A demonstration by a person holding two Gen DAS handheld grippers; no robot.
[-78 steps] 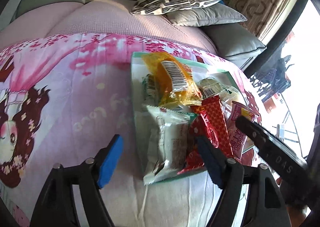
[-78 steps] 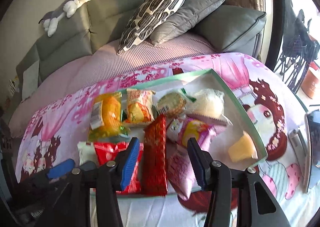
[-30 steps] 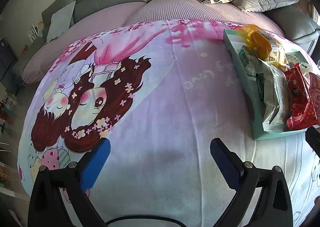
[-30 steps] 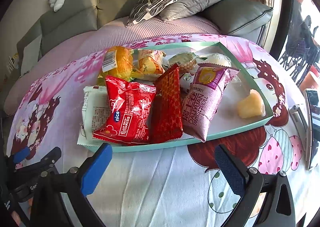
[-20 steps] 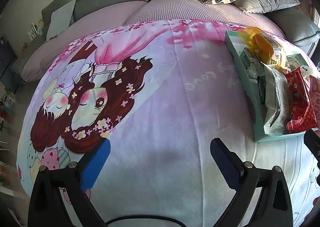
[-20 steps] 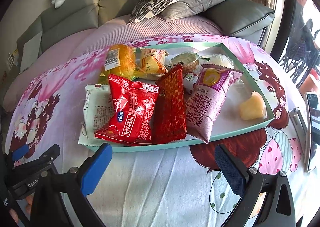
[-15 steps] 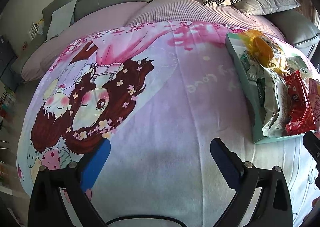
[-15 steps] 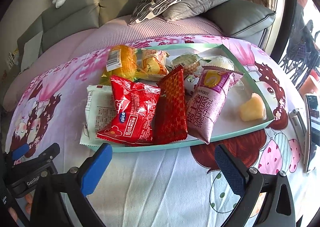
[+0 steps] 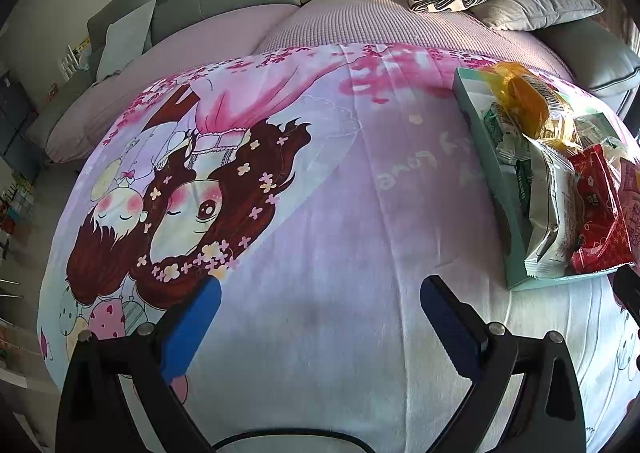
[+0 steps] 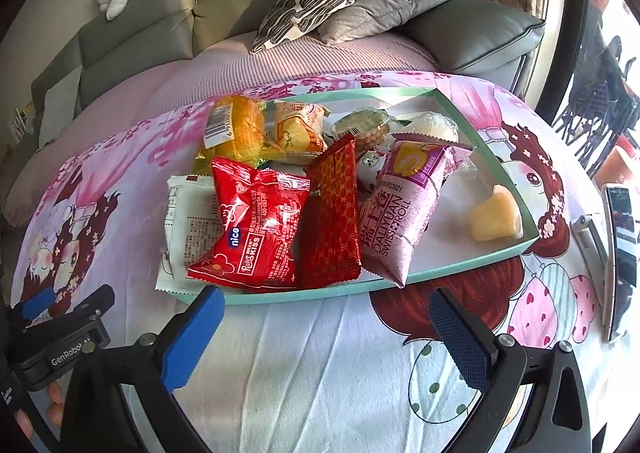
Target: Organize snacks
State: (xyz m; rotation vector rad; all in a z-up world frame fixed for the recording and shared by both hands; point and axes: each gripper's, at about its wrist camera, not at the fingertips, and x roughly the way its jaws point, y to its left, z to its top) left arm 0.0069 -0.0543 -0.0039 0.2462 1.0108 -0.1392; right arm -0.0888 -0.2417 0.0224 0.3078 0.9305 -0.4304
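Bare blanket [image 9: 320, 237] between left tool [image 9: 320, 317] and tray [image 9: 506, 213] edge.

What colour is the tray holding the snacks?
Mint green rim, white inside; the tray shows best in the right wrist view.

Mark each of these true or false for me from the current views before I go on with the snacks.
1. Both grippers are open and hold nothing. True: the left gripper and the right gripper each have their jaws spread over the printed blanket.
2. The red Nice Kiss packet lies on the blanket outside the tray. False: it lies in the mint green tray, on top of a white packet.
3. The pink Swiss roll packet sticks out over the tray's near edge. True.
4. The yellow jelly cup is buried under the packets. False: it sits alone at the tray's right end.
5. A phone lies inside the tray. False: it lies on the blanket, right of the tray.
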